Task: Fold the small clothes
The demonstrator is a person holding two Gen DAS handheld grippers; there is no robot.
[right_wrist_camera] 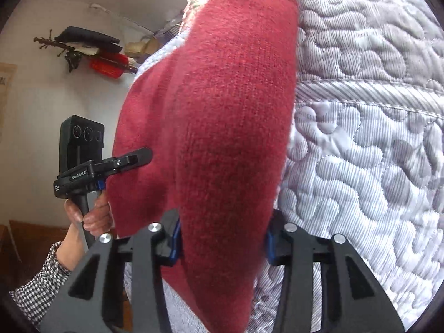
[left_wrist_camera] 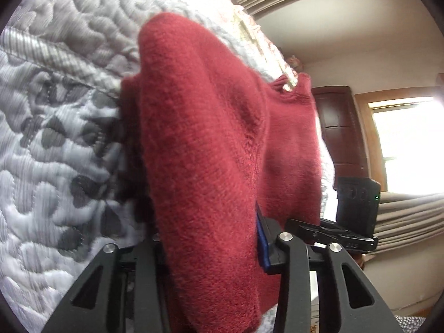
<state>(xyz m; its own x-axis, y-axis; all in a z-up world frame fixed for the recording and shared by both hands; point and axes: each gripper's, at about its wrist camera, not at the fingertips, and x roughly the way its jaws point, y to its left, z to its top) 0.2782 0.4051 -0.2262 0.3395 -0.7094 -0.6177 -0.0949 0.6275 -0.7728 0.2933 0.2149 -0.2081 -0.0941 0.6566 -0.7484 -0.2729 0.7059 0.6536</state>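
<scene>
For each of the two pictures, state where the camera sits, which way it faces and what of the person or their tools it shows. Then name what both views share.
Left wrist: sits on the left gripper, looks along its fingers at the red knit garment pinched there; the right gripper shows beyond.
Right wrist: sits on the right gripper, also clamping the garment; the left gripper, a hand and a checked sleeve show.
Shared: the garment and the grey quilted bedcover.

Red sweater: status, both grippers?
Left gripper, right gripper both shut on red knit sweater. Lifted over quilted bedspread. Nothing in the way.
</scene>
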